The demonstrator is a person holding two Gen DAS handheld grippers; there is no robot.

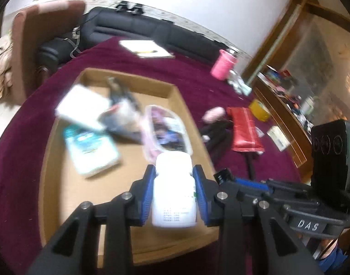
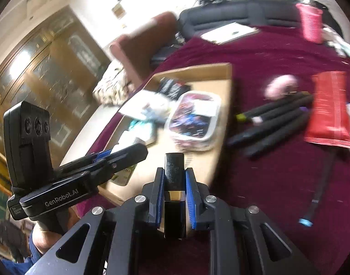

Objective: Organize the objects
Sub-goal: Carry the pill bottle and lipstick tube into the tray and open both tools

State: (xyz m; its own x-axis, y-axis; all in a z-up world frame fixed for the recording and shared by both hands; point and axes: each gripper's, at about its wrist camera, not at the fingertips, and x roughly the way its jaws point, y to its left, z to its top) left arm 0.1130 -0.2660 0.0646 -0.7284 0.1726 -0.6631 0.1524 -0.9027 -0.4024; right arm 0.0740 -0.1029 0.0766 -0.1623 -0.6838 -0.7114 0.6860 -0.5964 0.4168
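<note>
**user1:** Both tongs are seen loaded. The left gripper (image 1: 174, 178) is clamped on a white plastic pill bottle with a white screw cap (image 1: 173, 189); the blue pads (image 1: 199, 183) are pressed against its sides just under the cap. Small grey print and a bit of green label can be made out on it, too blurred to be read. It's held above the near part of a shallow brown cardboard tray (image 1: 49, 160).

**user2:** And the right one?

**user1:** The right gripper (image 2: 174, 178) is nearly closed on a slim black rectangular case with a gold band around its middle (image 2: 174, 190), looks like a lipstick. It's gripped about midway and hangs over the tray's near edge (image 2: 217, 160), where it meets the dark red tablecloth (image 2: 266, 194).

**user2:** What's already in the tray?

**user1:** A white box (image 1: 82, 106), a teal and white packet (image 1: 90, 151), a dark wrapped bundle (image 1: 122, 114) and a clear pouch with pink trim (image 1: 163, 130) are seen lying there, all smeared by blur. Outside the tray, on the cloth, a red foil packet (image 2: 329, 112), a few black pens (image 2: 273, 123) and a pink fluffy thing (image 2: 281, 87) are spread out. A pink cup (image 1: 223, 65) is parked at the far edge.
</note>
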